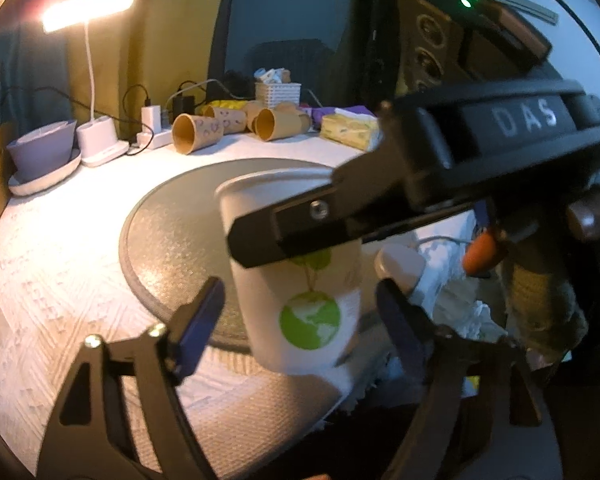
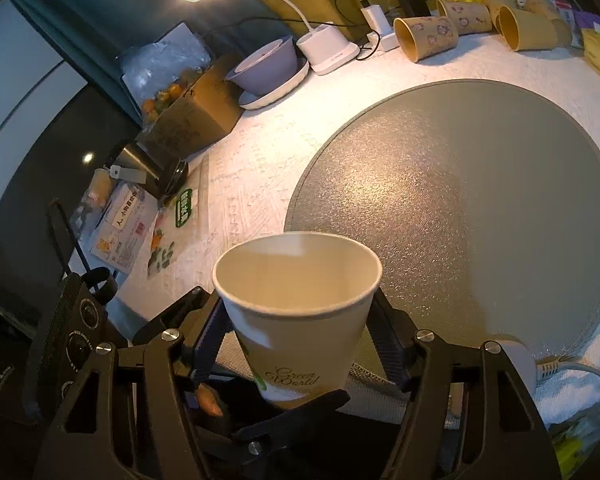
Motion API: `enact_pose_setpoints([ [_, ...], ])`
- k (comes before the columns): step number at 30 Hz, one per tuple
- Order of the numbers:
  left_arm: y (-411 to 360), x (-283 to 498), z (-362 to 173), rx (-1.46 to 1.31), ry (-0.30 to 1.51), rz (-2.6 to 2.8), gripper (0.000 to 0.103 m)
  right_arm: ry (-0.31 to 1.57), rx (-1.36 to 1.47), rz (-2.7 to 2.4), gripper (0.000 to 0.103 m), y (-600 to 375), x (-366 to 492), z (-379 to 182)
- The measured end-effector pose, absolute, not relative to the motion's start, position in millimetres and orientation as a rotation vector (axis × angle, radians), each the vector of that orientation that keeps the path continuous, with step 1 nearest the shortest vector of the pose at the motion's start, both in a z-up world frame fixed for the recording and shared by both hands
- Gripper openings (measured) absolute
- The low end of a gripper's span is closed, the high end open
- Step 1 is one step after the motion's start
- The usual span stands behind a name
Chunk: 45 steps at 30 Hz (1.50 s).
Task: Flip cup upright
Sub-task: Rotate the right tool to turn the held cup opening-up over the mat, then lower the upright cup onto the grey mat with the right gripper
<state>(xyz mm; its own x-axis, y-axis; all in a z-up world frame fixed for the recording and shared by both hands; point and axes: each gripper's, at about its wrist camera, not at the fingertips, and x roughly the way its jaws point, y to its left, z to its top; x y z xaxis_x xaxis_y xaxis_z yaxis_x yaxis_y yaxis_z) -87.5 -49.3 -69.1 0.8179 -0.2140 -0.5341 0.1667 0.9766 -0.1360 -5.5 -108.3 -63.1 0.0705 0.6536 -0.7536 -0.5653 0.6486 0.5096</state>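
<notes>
Right wrist view showing the right gripper (image 2: 300, 344) clasping the white paper cup (image 2: 300, 320) mouth-up, hovering at the grey round mat's (image 2: 480, 208) near edge, left gripper (image 1: 300, 312) spreading wide, gripping nothing.

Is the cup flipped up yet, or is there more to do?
Nearly done. The cup already has its open mouth facing up. The right gripper is shut on it, holding it above the mat's near edge. The left gripper is open around the cup, not squeezing. What's left: set the cup down and let go.
</notes>
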Motion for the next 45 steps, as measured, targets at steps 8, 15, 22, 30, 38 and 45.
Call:
enact_pose_setpoints([
  [8, -41.3, -82.8, -70.2, -0.112, 0.599, -0.18, 0.083, 1.105, 0.056, 0.88, 0.069, -107.9, 2.7, -51.2],
  [15, -21.5, -74.4, -66.8, -0.17, 0.615, -0.141, 0.083, 0.994, -0.032, 0.818, 0.069, -104.9, 13.9, -36.0],
  [22, 2.2, -59.0, -64.5, -0.24, 0.638, -0.094, 0.083, 0.903, -0.087, 0.737, 0.069, -112.0, 34.7, -32.1],
  [30, 26.7, -40.9, -59.4, -0.313, 0.618, -0.053, 0.083, 0.827, -0.148, 0.621, 0.069, -116.8, 56.8, -43.6],
  [38, 42.4, -25.8, -66.7, -0.364, 0.631, -0.04, 0.083, 0.761, -0.216, 0.58, 0.069, -102.1, 63.4, -57.2],
  [45, 49.1, -21.3, -72.8, -0.417, 0.653, -0.047, 0.083, 0.749, -0.233, 0.552, 0.069, -94.0, 68.9, -66.2],
])
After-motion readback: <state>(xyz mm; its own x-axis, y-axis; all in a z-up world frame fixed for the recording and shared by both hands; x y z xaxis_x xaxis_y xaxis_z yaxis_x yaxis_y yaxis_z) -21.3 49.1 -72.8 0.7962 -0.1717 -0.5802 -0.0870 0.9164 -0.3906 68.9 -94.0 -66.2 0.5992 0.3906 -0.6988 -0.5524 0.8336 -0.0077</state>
